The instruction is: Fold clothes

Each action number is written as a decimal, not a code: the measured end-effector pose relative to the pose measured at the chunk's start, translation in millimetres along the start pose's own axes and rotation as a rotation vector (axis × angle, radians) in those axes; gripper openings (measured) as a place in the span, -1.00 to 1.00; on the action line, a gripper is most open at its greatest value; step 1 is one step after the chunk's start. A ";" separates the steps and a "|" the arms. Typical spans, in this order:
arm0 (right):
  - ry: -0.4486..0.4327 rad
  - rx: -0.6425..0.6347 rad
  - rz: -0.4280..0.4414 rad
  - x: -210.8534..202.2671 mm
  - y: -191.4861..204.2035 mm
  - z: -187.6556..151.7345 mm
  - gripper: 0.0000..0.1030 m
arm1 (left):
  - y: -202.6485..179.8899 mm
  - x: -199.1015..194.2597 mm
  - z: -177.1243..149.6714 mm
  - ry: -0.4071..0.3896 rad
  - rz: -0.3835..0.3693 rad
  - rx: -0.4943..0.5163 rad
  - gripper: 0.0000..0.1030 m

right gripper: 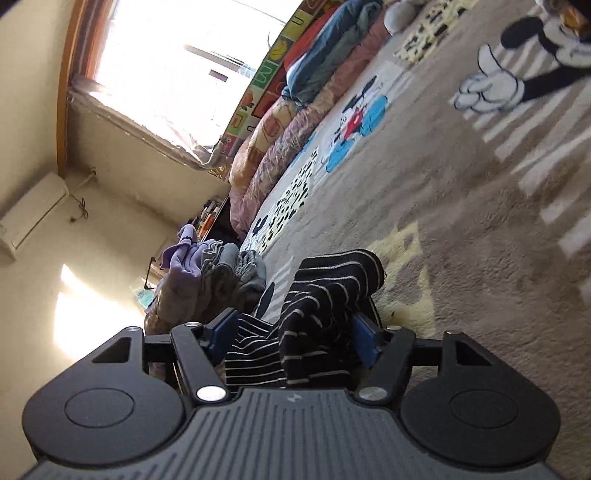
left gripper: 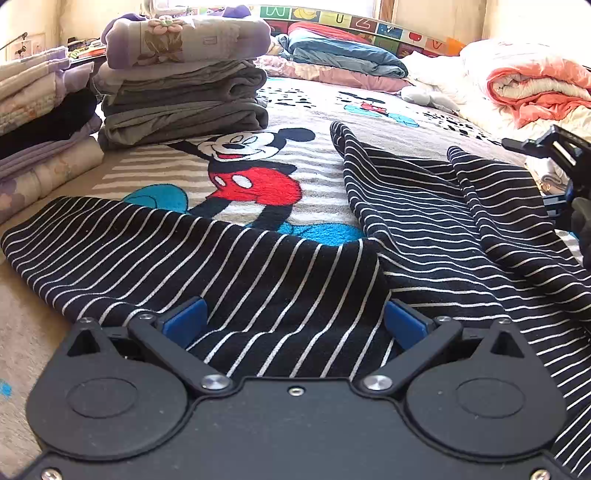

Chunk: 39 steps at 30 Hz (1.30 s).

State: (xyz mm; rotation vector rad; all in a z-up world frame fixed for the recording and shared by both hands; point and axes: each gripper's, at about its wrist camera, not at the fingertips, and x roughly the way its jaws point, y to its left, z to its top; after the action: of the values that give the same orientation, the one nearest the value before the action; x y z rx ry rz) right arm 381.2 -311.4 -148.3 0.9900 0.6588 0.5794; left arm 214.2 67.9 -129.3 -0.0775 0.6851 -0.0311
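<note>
My left gripper [left gripper: 293, 321] gapes over the striped garment [left gripper: 221, 266]; right gripper [right gripper: 291, 332] pinches its bunched edge, legs running away from me.

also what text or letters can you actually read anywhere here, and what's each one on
"U": tile on the alphabet mat behind the bed
"V": tile further right on that mat
"M": green tile, edge cropped, so only likely
Tag on the folded purple blanket: too small to read
Paper on the wall: blurred
Striped garment: no text
</note>
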 end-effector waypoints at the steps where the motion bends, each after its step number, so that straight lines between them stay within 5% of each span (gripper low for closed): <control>1: -0.005 0.007 -0.002 1.9 0.0 1.3 0.14 | 0.2 0.0 0.0 0.000 -0.001 -0.001 0.99; 6: -0.055 -0.034 -0.045 4.3 13.5 5.8 -0.67 | -0.2 -0.1 -0.2 -0.001 -0.003 -0.003 0.99; 8: -0.073 -0.059 -0.062 4.0 20.9 6.2 -0.78 | 0.2 -0.1 -0.1 -0.001 -0.006 -0.006 0.99; 23: -0.250 -0.224 -0.139 -74.8 87.7 7.4 -0.87 | 4.2 -4.7 3.6 0.007 -0.029 -0.018 0.99; 39: -0.459 -0.165 -0.254 -195.3 77.6 6.2 -0.87 | 16.0 -25.1 12.9 -0.104 -0.092 -0.164 0.99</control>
State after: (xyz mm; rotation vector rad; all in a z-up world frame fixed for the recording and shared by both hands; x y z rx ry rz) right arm 244.1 -419.1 -30.9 0.8290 0.3129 0.1674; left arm 203.0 86.1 -104.8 -0.2671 0.5791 -0.0591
